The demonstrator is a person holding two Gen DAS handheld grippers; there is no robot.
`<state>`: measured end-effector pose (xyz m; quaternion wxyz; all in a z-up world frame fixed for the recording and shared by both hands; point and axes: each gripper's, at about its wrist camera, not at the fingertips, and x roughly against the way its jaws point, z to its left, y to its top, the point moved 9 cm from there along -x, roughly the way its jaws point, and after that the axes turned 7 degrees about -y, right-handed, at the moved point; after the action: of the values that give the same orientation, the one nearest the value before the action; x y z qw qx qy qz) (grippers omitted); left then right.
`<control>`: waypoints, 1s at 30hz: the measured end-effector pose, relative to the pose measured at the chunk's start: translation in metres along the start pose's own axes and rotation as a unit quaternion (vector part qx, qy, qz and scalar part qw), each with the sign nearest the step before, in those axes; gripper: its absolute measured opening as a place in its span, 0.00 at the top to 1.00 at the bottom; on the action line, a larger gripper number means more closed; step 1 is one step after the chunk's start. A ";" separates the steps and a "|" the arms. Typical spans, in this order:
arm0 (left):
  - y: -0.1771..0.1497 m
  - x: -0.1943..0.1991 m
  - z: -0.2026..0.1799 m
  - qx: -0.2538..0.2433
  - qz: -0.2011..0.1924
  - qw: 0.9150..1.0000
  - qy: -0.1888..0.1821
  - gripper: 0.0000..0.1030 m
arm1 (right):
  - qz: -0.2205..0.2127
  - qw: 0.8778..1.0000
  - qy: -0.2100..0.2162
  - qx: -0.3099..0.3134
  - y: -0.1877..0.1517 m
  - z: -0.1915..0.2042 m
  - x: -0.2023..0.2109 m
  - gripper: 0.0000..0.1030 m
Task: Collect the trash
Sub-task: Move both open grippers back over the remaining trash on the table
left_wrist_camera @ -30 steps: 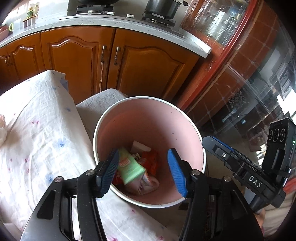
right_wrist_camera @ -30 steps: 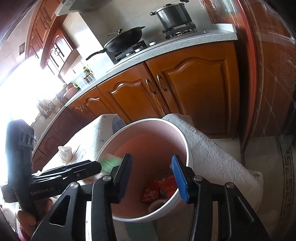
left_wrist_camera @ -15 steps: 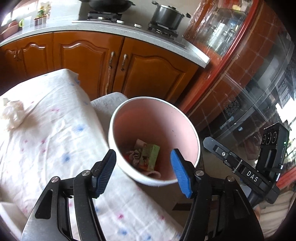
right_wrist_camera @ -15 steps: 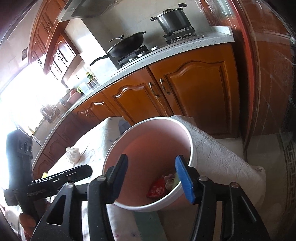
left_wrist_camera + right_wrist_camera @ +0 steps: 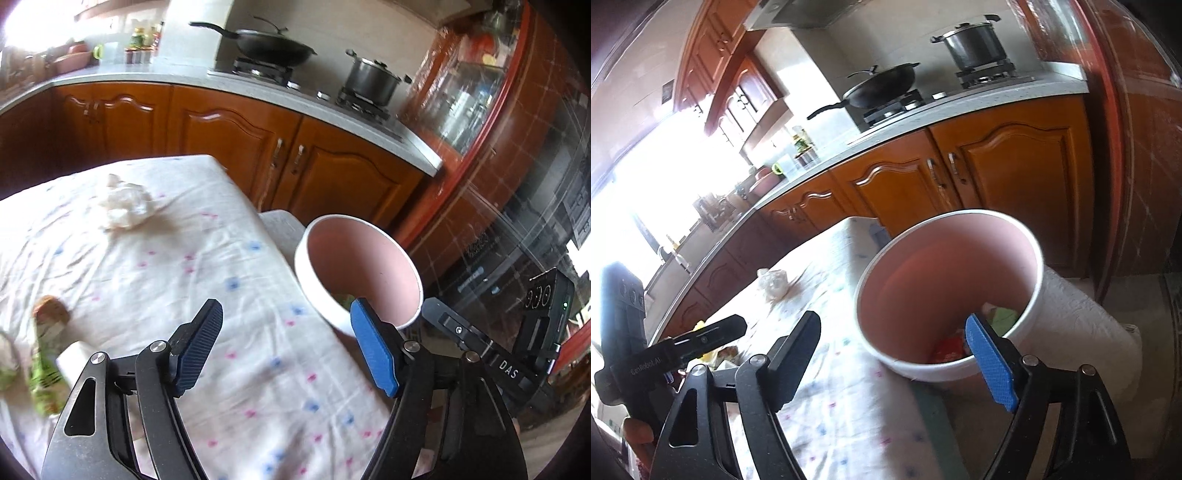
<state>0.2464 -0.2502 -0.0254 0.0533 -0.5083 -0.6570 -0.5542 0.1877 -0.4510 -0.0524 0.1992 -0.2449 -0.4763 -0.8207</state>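
Note:
A white bin with a pink inside (image 5: 325, 295) (image 5: 1027, 314) stands off the table's right edge, with red and green wrappers in its bottom (image 5: 1001, 317). My left gripper (image 5: 284, 350) is open and empty above the tablecloth, left of the bin. My right gripper (image 5: 894, 354) is open and empty near the bin's front rim. A crumpled white tissue (image 5: 123, 206) (image 5: 772, 282) lies at the far side of the table. A green wrapper (image 5: 44, 373) and a white carton (image 5: 75, 360) lie at the left.
The table has a white cloth with pink and blue dots (image 5: 221, 280). A white padded seat (image 5: 1082, 325) sits under the bin. Wooden cabinets (image 5: 229, 140) and a counter with a wok (image 5: 273, 46) and pot (image 5: 373, 77) stand behind. A glass cabinet (image 5: 517, 184) is at the right.
My left gripper has pulled back and swung left from over the bin to over the table, bringing the tissue and wrappers into view. My right gripper drew back slightly and opened wider.

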 end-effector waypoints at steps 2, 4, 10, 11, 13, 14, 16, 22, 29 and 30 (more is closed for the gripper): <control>-0.004 0.011 0.009 0.006 -0.006 1.000 0.003 0.28 | 0.000 1.000 0.008 0.006 -0.006 0.012 0.002 0.20; -0.008 0.021 0.020 0.016 -0.010 1.000 0.006 0.28 | 0.001 1.000 0.015 0.013 -0.010 0.022 0.001 0.19; -0.019 0.048 0.050 0.040 -0.024 0.999 0.025 0.28 | 0.012 0.999 0.036 0.035 -0.028 0.055 0.001 0.19; -0.021 0.053 0.055 0.043 -0.027 0.998 0.028 0.28 | 0.014 0.998 0.040 0.038 -0.031 0.060 0.000 0.19; -0.024 0.063 0.066 0.050 -0.033 0.998 0.036 0.28 | 0.017 0.998 0.047 0.044 -0.035 0.069 0.000 0.19; -0.026 0.068 0.070 0.053 -0.035 0.997 0.039 0.28 | 0.019 0.997 0.050 0.049 -0.038 0.075 -0.001 0.19; -0.029 0.075 0.080 0.060 -0.038 0.996 0.047 0.28 | 0.023 0.997 0.057 0.055 -0.043 0.084 -0.002 0.19; -0.043 0.096 0.114 0.083 -0.043 0.993 0.070 0.28 | 0.038 0.993 0.075 0.077 -0.061 0.112 -0.007 0.19; -0.056 0.109 0.143 0.099 -0.043 0.990 0.092 0.28 | 0.051 0.989 0.093 0.106 -0.076 0.145 -0.012 0.19; -0.058 0.110 0.147 0.102 -0.041 0.989 0.095 0.28 | 0.053 0.988 0.096 0.110 -0.078 0.150 -0.013 0.19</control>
<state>0.2243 -0.0610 -0.0508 0.1436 -0.4178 -0.7224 -0.5320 0.1862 -0.2811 -0.0495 0.3123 -0.1667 -0.5289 -0.7713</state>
